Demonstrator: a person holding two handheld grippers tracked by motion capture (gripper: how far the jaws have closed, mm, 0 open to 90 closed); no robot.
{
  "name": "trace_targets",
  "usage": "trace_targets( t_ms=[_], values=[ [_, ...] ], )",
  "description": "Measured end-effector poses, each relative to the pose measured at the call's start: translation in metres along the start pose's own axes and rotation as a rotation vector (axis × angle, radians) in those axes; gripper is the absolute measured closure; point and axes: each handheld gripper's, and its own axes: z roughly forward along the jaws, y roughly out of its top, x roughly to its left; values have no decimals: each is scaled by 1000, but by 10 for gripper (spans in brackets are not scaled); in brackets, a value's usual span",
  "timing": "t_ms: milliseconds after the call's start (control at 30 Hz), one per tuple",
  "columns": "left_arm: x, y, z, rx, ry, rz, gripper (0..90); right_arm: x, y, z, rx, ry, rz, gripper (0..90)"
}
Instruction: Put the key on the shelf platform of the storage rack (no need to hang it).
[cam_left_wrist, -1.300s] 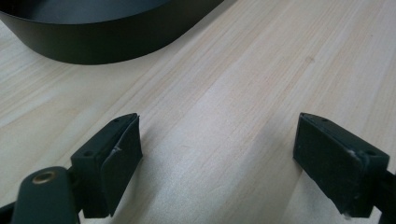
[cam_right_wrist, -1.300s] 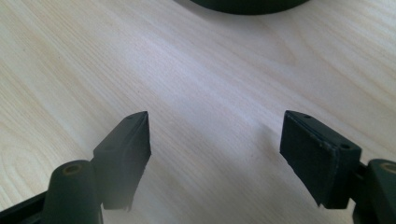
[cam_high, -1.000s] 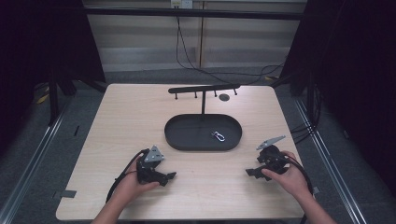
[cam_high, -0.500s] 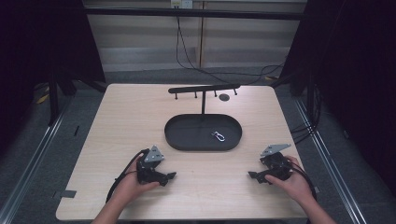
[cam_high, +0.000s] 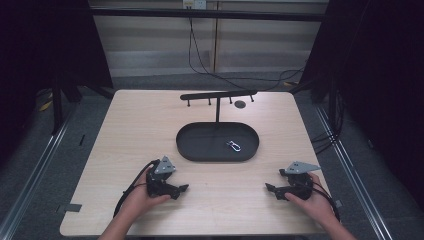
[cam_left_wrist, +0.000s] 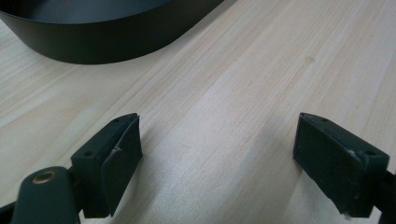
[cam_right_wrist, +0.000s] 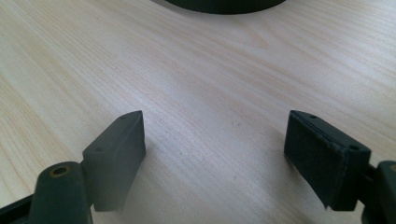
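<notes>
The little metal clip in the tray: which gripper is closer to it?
Right gripper, though not by much: it sits below-right of the clip. The left gripper sits below-left, slightly farther.

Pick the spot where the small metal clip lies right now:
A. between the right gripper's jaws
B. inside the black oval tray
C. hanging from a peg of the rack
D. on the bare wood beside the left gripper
B: in the high view the small metal clip lies on the floor of the black oval tray, right of its middle, apart from both grippers.

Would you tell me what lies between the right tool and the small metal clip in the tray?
In the high view: bare tabletop and the tray's rim.
</notes>
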Motion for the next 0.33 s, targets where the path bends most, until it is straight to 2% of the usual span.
trace_targets(
  t_ms=[133,167,333],
  values=[
    [0,0,0,2,1,3,150,0,0,0,1,-2,2,186],
    [0,0,0,1,0,2,149,0,0,0,8,-11,14,159],
    [0,0,0,2,1,3,149,1,1,2,16,-29,28,140]
  ],
)
